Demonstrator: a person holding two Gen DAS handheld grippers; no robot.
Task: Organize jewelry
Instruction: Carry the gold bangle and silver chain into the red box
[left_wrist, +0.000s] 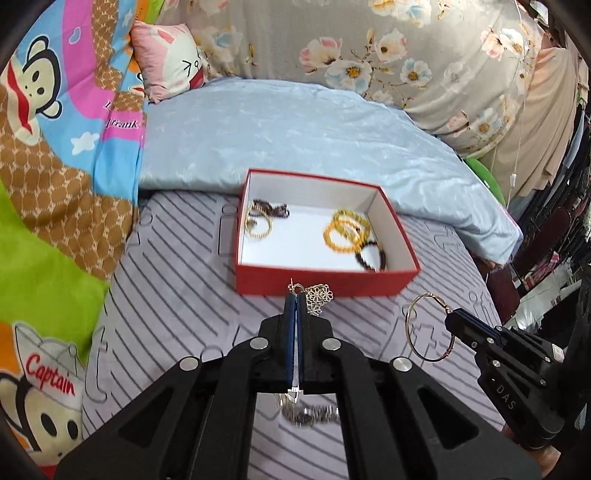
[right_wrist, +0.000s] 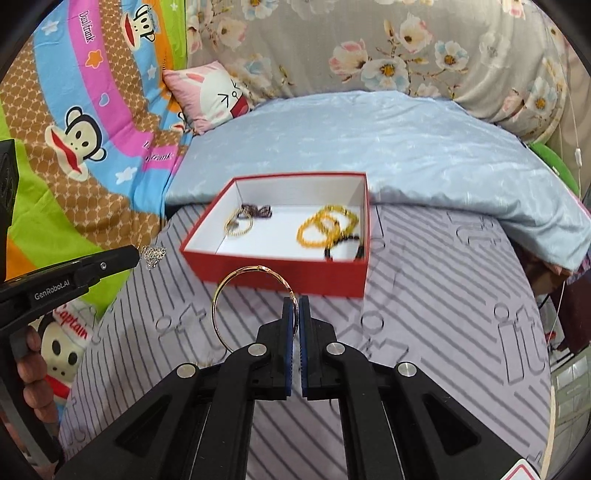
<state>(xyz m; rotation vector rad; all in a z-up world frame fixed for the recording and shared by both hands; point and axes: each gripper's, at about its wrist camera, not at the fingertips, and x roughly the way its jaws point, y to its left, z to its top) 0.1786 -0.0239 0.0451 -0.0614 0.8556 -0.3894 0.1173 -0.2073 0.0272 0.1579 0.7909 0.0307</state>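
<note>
A: Left first — the left hand-held gripper (left_wrist: 295, 295) is clamped on the hook of a silver flower earring (left_wrist: 320, 295), which hangs just short of the near wall of the red box (left_wrist: 325, 284) on the bed.

B: Then carry it over that wall before letting go, I'd say. Inside, the left end holds a small gold bracelet (left_wrist: 258, 225) with a dark piece (left_wrist: 275, 209); the right end has yellow bead bracelets (left_wrist: 345, 232) and a dark bead bracelet (left_wrist: 371, 254).

A: So aim for the bare white floor in the middle, low, so it won't bounce or tangle.

B: And the right hand-held gripper (right_wrist: 295, 301)?

A: Pinched shut on a thin gold hoop (right_wrist: 251, 306) — held at its edge, also near the box's front wall. Probably release the pair side by side, one at a time.
</note>
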